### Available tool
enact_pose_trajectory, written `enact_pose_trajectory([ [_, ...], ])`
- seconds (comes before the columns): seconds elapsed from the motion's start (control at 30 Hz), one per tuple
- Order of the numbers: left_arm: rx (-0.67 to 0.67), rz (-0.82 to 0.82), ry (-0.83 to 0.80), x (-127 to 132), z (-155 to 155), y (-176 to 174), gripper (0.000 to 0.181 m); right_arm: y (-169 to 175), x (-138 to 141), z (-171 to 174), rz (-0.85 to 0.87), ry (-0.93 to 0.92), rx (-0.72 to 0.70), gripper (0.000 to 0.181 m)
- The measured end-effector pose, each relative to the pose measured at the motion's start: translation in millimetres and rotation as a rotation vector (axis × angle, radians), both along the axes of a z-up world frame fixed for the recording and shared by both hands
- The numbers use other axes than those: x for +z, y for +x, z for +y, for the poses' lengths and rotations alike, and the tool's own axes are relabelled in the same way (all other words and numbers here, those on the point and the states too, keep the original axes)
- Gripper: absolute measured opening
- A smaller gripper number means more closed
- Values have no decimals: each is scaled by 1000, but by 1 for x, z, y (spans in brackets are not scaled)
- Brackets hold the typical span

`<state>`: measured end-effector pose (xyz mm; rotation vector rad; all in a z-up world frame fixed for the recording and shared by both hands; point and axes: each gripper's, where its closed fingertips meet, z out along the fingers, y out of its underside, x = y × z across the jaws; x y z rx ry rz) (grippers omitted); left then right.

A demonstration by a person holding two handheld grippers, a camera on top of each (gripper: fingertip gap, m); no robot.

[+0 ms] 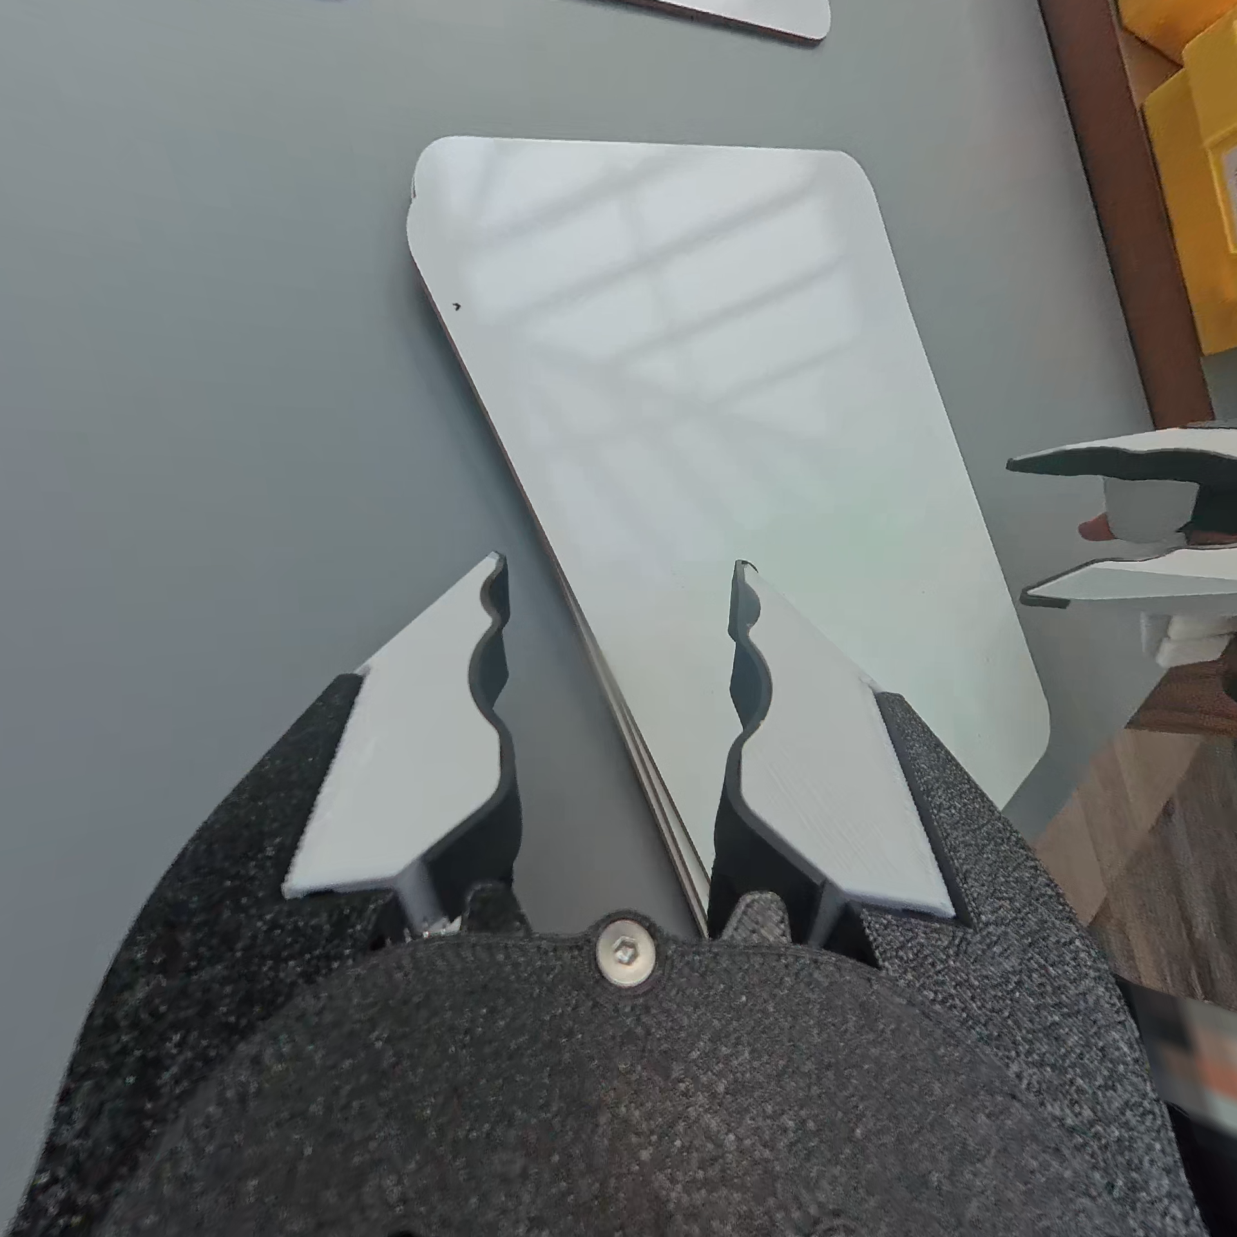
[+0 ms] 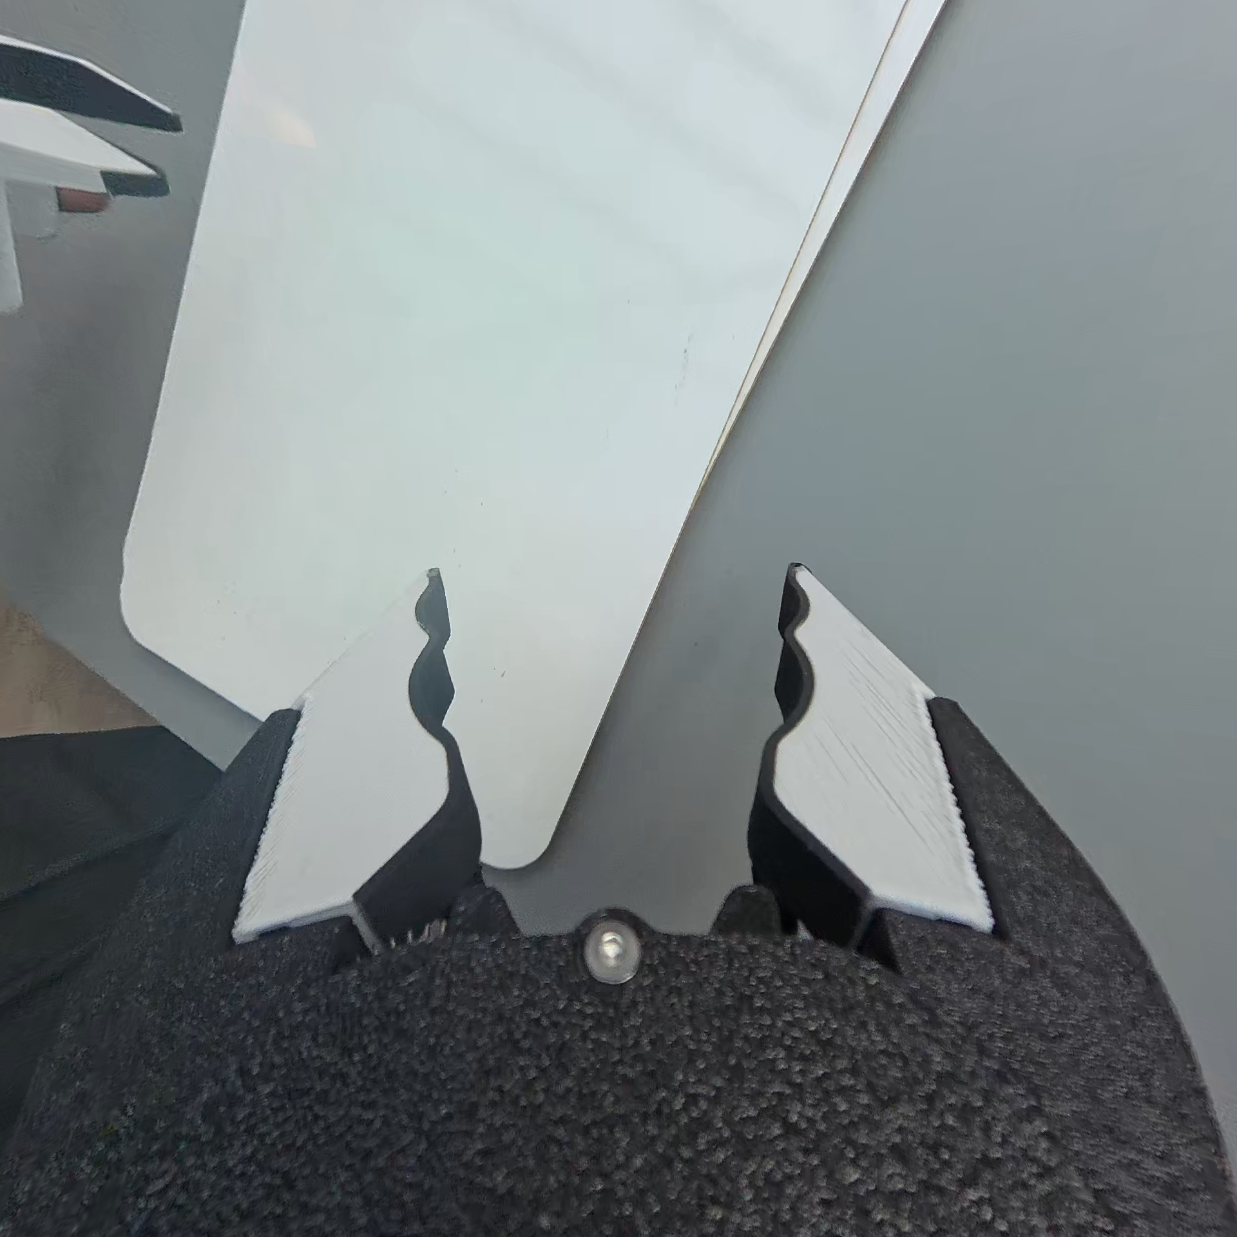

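Both grippers, left and right, gape empty over one white board on the grey table.

Both wrist views: close, downward, white board shared

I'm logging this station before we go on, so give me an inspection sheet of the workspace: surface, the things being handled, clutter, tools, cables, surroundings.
Surface: grey table, matte, bare around the board.
Things handled: white board with rounded corners lies flat on the table; a thin layered edge shows along one long side.
Clutter: a second white board at the far edge of the left wrist view, mostly cut off.
Tools: left tool open, straddling the board's long edge; right tool open, over the board's near corner. Neither grips anything.
Cables: nothing seen.
Surroundings: yellow bins beyond a brown table edge; wood-look floor below.
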<state>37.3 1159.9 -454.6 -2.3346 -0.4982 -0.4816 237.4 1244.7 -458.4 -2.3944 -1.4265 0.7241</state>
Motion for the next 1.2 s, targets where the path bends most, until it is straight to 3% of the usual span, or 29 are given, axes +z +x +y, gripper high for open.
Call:
enact_pose_trajectory([
  [0.23,-27,49,-5,-3,44,-27,66,-69,-10,56,21,-50,42,108],
  [0.4,-54,61,-28,-6,64,-33,65,-95,-9,68,14,-69,91,104],
  [0.6,-72,117,-71,-6,70,-34,62,-94,-13,66,-48,12,145,107],
  [0.67,-125,156,-84,-3,73,-28,45,-94,-14,63,-67,44,192,104],
  [0.77,-141,315,-156,-3,79,-35,57,-97,-13,59,-91,83,264,96],
  [0.87,-103,219,-121,4,80,-31,58,-100,-8,68,-98,96,233,99],
  [1.03,39,48,46,38,39,-29,73,-115,9,83,-46,139,267,98],
  [1.2,58,-36,108,52,-41,30,70,-156,15,87,-15,182,530,95],
])
